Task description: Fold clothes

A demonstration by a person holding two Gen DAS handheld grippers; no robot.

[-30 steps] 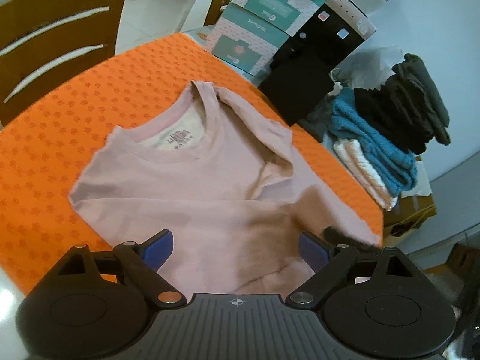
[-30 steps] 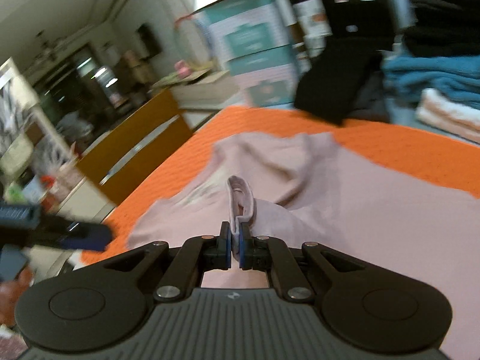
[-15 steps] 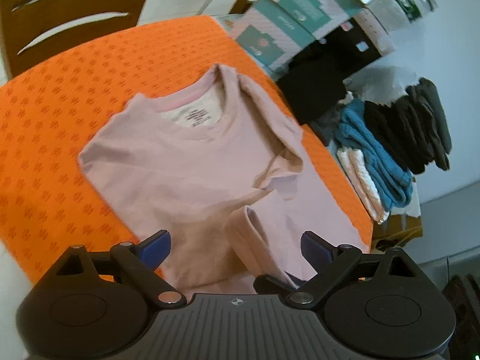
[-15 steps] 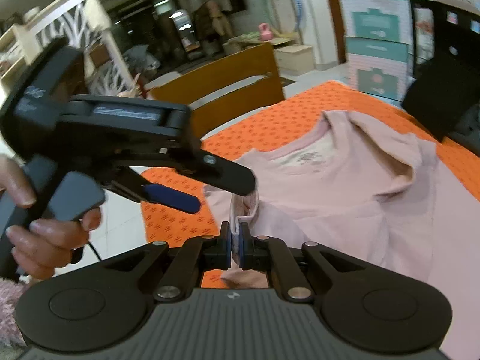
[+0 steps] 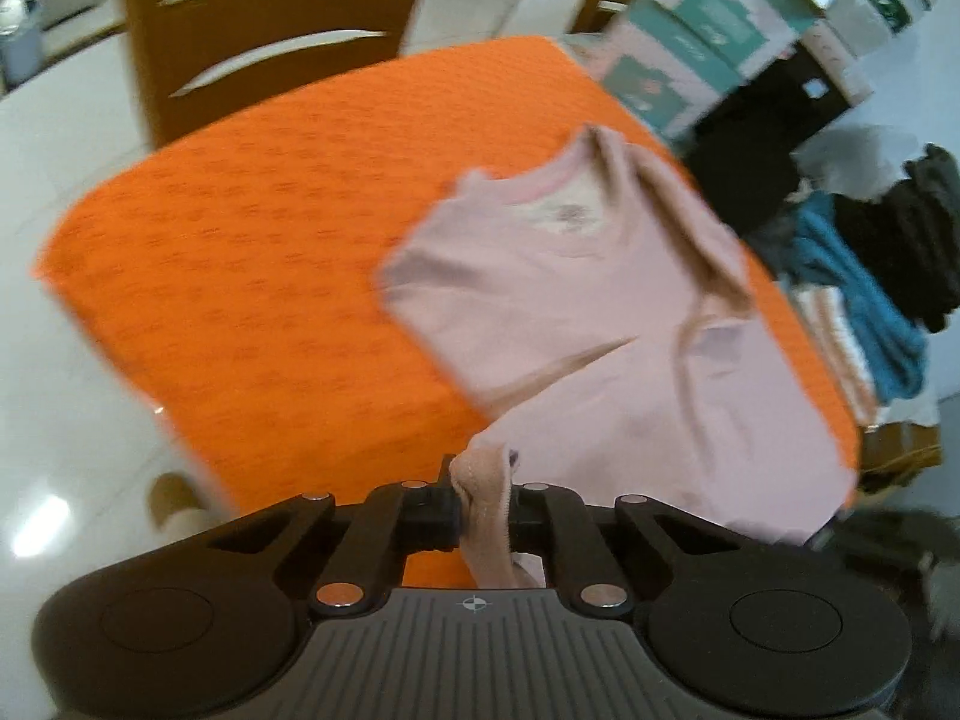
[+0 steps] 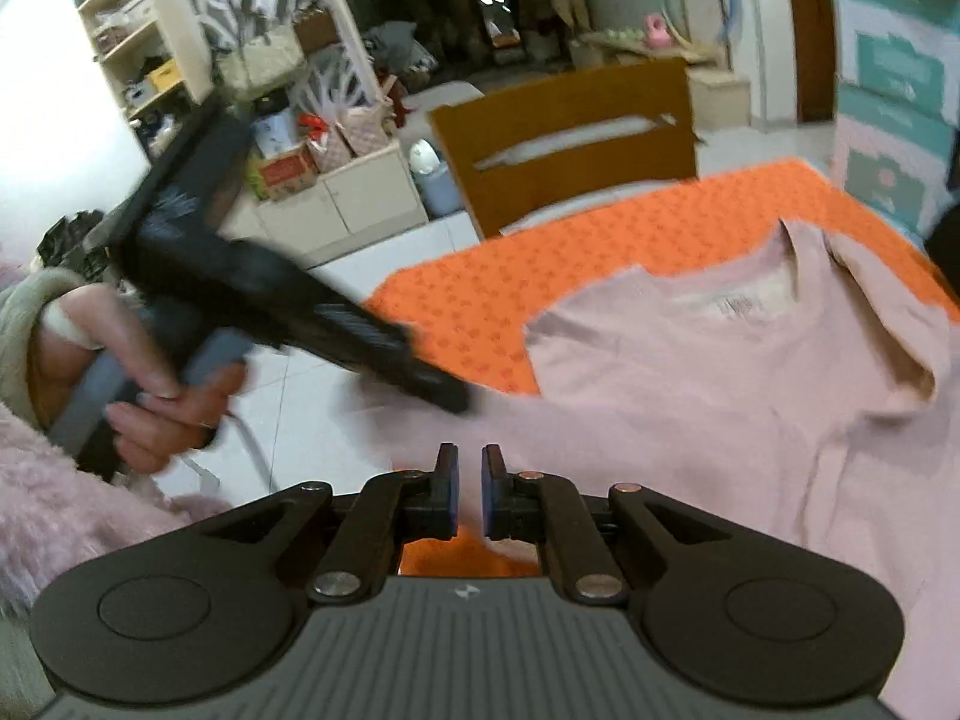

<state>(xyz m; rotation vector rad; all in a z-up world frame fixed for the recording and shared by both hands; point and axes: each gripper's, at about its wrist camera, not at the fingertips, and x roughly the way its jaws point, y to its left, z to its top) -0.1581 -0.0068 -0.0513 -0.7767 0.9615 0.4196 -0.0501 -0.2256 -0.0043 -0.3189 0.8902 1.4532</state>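
Left fingers: the left gripper (image 5: 483, 507) has its jaws drawn together on a bunched fold of the pink shirt (image 5: 606, 360); the pinched cloth stands up between them and hangs down behind.
Right fingers: the right gripper (image 6: 469, 495) has its jaws narrowly parted with nothing between them; the shirt (image 6: 750, 396) begins just past their tips and spreads ahead and to the right.
Shirt: lies spread on the orange mat (image 5: 270, 252), collar at the far end, front up, one sleeve folded over toward the middle; its near edge rises to the left fingers.
Mat: covers the desk (image 5: 72, 360) ahead of the left fingers; bare white desk shows to the left of them.
Hard to make out: the left wrist view is smeared, so the shirt's edges and the collar label are soft. In the right wrist view the left gripper (image 6: 456, 399) is a dark blur ahead and left of the right fingers, its tip over the shirt's near edge; the pinch itself cannot be made out there.
Hand: a hand (image 6: 162, 402) grips the left gripper's handle, off to the left of the right fingers, with a fluffy pink sleeve (image 6: 72, 498) below it.
Farther off: a wooden chair (image 5: 270, 30) beyond the mat; stacked boxes (image 5: 720, 42) and a pile of folded clothes (image 5: 870, 300) ahead and right of the left fingers.
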